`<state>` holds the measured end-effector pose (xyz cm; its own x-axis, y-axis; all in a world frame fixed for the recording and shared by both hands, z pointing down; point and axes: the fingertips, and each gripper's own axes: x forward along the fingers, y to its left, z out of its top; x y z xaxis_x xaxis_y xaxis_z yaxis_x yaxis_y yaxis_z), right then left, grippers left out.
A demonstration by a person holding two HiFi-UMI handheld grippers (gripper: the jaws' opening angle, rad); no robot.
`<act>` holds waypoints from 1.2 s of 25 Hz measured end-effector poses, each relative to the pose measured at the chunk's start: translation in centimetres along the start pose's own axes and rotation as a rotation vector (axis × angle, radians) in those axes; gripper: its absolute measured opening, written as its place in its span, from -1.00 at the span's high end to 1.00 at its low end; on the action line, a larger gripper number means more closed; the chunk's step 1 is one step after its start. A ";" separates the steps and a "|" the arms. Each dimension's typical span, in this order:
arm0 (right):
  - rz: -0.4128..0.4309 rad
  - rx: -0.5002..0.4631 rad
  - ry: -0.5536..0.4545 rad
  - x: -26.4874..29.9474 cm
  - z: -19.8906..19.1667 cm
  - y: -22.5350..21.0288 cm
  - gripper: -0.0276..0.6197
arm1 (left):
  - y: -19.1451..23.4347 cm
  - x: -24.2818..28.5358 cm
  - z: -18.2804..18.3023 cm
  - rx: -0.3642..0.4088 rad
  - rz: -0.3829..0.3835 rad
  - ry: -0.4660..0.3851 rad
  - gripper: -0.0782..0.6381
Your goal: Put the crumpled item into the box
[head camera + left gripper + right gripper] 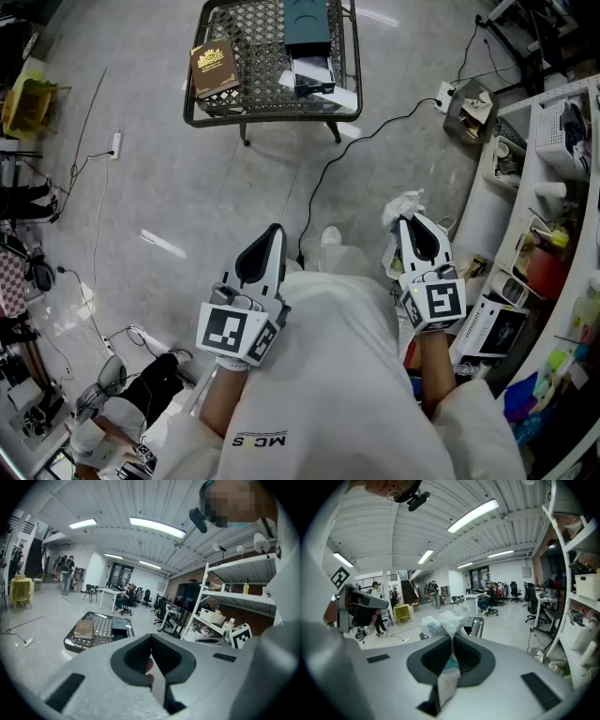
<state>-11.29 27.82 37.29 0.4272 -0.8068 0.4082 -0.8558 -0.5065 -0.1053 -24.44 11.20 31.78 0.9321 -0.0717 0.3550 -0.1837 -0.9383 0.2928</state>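
Crumpled item [442, 620] is clamped between the right gripper [452, 644] fingers. It is a white plastic-looking wad with blue print, bunched above the tips, with a tail drawn down through the closed pads. Grip is taken on the narrow neck, likely so the bulk sits free past the tips and drops clean on release. In the head view the wad is seen as a white lump just beyond the right fingertips, held off the floor.

Left gripper [151, 641] fingers are brought together with nothing pinched. It is carried beside the right one and judged idle, kept as a spare.

Well ahead of both sets of fingertips a wicker table [281, 118] is seen. On it a dark box [307, 23] is set toward the right-finger side and a brown book [214, 66] toward the left-finger side. That box is judged the target; whether its top is open cannot be told.

Task is judged at carry stage: item gripped, not yet delivered. Cable [323, 178] is laid across the floor between fingertips and table, a trip risk on approach.
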 end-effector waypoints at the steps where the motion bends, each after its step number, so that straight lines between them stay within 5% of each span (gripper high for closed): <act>1: 0.008 0.012 -0.010 -0.1 0.4 0.8 0.81 | 0.4 -0.8 0.0 -0.007 0.005 -0.005 0.73; 12: 0.078 0.048 -0.038 -2.8 2.1 7.6 0.81 | 1.2 -5.0 -1.3 -0.029 -0.044 -0.016 0.73; 23: 0.105 0.030 -0.114 -3.0 3.9 4.0 0.81 | -1.9 -0.8 -0.4 0.020 -0.038 -0.042 0.73; 30: 0.169 -0.073 -0.125 -1.0 5.4 2.0 0.81 | -2.9 2.6 -0.7 0.010 0.001 -0.039 0.73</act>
<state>-11.88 25.95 31.79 0.3046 -0.9122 0.2742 -0.9353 -0.3409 -0.0951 -21.69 13.96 32.47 0.9434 -0.0853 0.3205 -0.1815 -0.9416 0.2836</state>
